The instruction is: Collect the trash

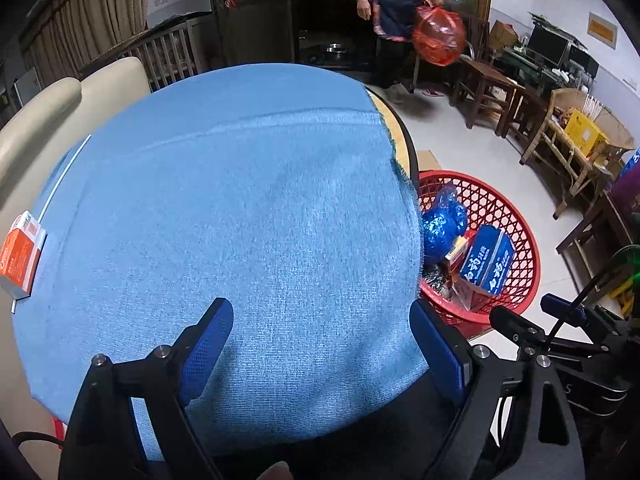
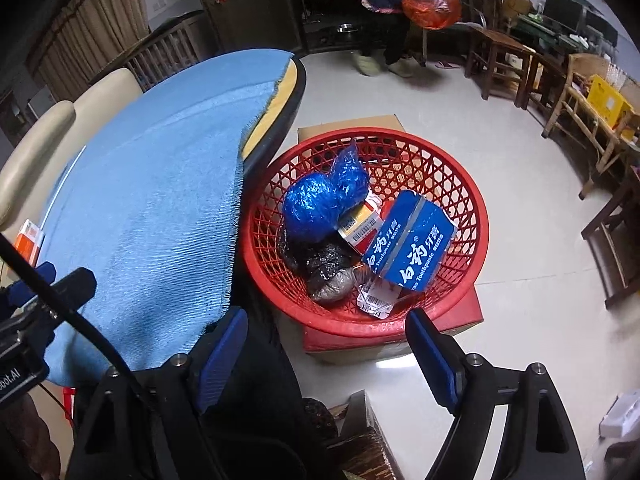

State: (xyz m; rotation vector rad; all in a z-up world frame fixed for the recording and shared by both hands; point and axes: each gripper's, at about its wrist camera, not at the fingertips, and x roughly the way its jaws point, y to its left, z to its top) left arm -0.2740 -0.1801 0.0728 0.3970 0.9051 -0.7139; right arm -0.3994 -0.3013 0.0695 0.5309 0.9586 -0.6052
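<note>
A red plastic basket [image 2: 476, 224] stands on a cardboard box beside the table. It holds a blue toothpaste box [image 2: 408, 244], a crumpled blue bag [image 2: 316, 204], a dark bag [image 2: 328, 272] and a red-and-white carton [image 2: 360, 228]. My right gripper [image 2: 328, 348] hovers open just short of the basket, nothing between its fingers. My left gripper [image 1: 320, 344] is open above the blue cloth [image 1: 240, 208] on the table, empty. An orange-and-white box [image 1: 20, 256] lies at the table's left edge. The basket [image 1: 516, 216] shows right of the table in the left wrist view.
A person [image 1: 400, 0] stands at the back holding a red plastic bag [image 1: 438, 36]. Wooden chairs [image 1: 488, 84] and cluttered benches line the right wall. A beige sofa [image 1: 60, 120] sits behind the table. The right gripper [image 1: 560, 316] shows at the lower right of the left wrist view.
</note>
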